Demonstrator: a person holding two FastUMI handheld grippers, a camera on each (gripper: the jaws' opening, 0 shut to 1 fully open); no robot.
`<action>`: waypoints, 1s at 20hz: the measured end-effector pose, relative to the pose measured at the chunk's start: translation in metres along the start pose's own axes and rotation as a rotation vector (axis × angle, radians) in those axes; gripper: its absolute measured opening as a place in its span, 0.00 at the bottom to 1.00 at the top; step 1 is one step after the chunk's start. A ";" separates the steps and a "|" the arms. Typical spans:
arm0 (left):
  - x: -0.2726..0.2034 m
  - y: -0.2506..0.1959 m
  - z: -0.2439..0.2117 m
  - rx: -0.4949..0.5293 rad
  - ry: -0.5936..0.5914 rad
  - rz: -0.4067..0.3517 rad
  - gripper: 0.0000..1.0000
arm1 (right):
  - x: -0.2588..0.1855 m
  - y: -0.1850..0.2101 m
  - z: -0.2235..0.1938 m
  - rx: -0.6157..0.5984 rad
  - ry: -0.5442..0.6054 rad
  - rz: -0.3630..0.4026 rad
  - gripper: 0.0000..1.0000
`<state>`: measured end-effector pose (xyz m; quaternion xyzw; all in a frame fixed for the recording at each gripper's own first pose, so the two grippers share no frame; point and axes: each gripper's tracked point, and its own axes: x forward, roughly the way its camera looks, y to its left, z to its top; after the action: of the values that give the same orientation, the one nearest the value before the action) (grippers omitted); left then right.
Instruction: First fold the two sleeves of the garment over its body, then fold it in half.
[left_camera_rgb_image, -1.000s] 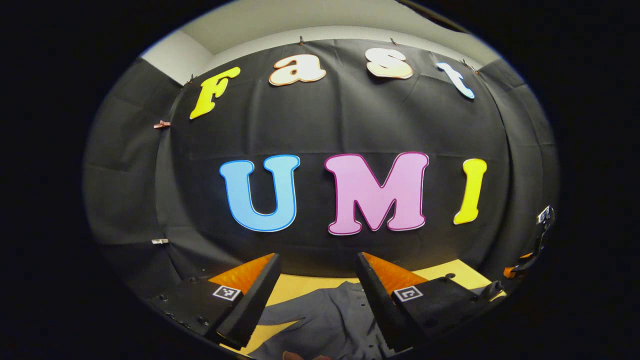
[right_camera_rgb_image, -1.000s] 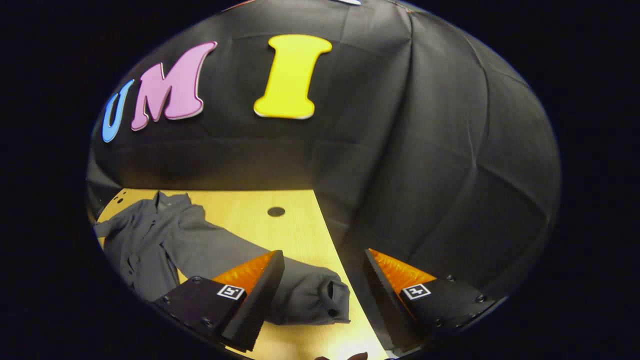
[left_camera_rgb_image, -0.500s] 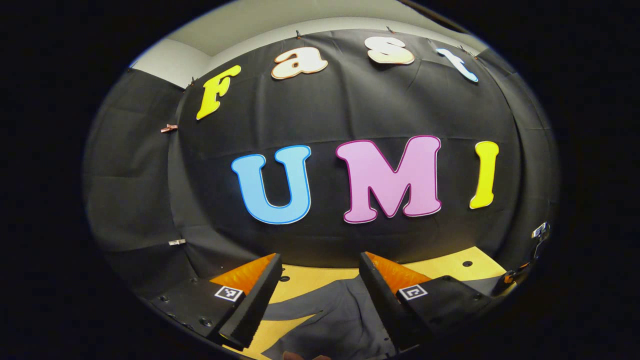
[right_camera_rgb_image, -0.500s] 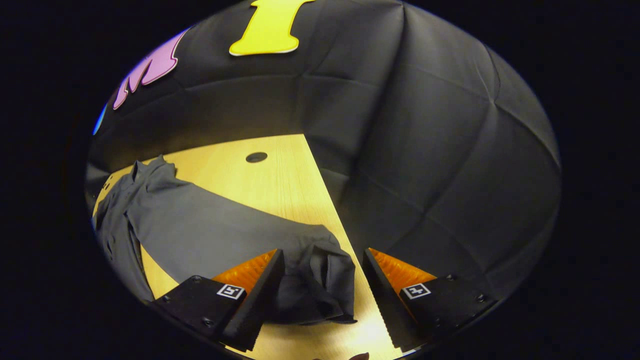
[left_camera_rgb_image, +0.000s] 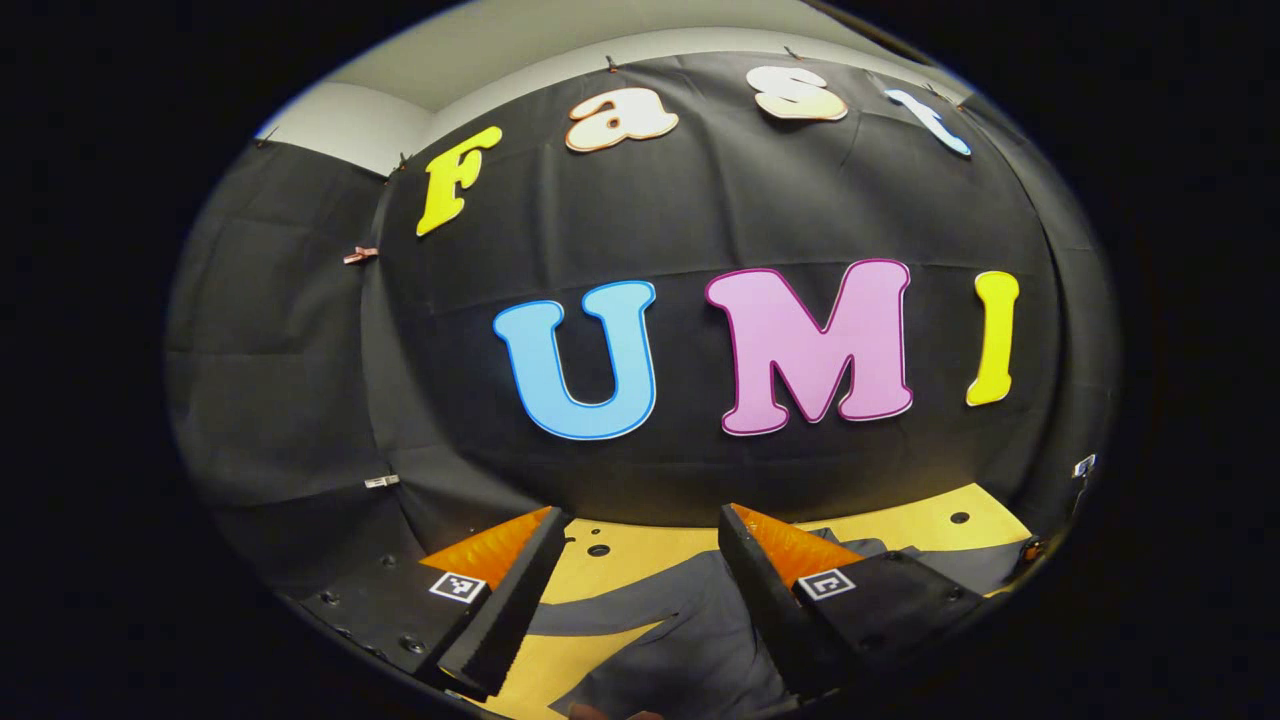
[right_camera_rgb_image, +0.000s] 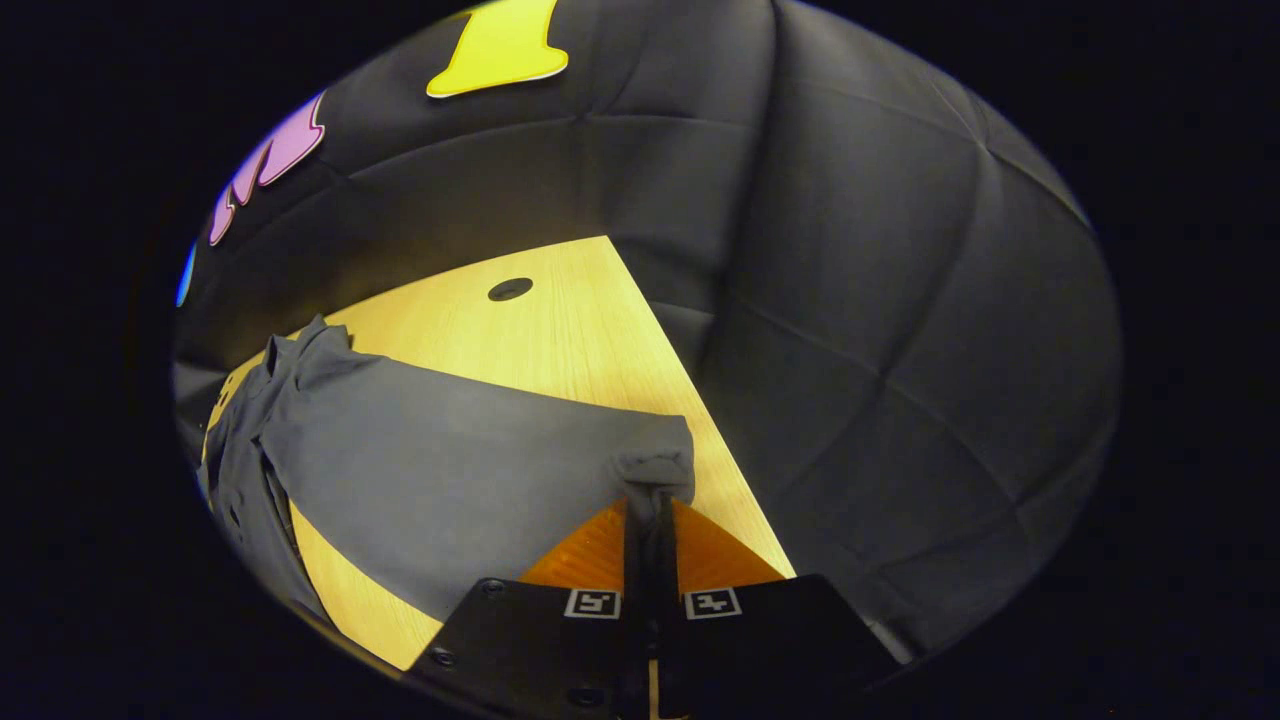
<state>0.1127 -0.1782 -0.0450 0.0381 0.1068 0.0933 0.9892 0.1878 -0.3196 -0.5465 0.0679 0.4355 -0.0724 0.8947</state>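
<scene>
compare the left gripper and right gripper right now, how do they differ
The left gripper is open with nothing between its fingers; the right gripper is shut on the sleeve cuff. The left points at the booth wall with the shirt below it; the right tilts down toward the table. Both are over the same grey shirt.

Your wooden table (right_camera_rgb_image: 560, 330) carries the grey garment (right_camera_rgb_image: 420, 480), spread ahead-left of the right gripper (right_camera_rgb_image: 650, 520); possibly a shirt.

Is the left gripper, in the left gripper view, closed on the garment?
No: the left gripper stands open, its two fingers set well apart above the grey garment.
</scene>
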 end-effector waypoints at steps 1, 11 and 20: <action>0.000 0.005 0.000 -0.001 -0.001 0.004 0.97 | -0.007 0.004 0.010 -0.009 -0.036 -0.005 0.09; 0.016 0.059 -0.011 -0.026 -0.034 -0.067 0.97 | -0.113 0.040 0.079 -0.020 -0.248 -0.046 0.08; 0.037 0.140 -0.034 -0.018 -0.056 -0.135 0.97 | -0.228 0.131 0.169 0.004 -0.484 -0.077 0.08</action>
<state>0.1164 -0.0324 -0.0724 0.0245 0.0804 0.0260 0.9961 0.2035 -0.2066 -0.2553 0.0335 0.2105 -0.1214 0.9694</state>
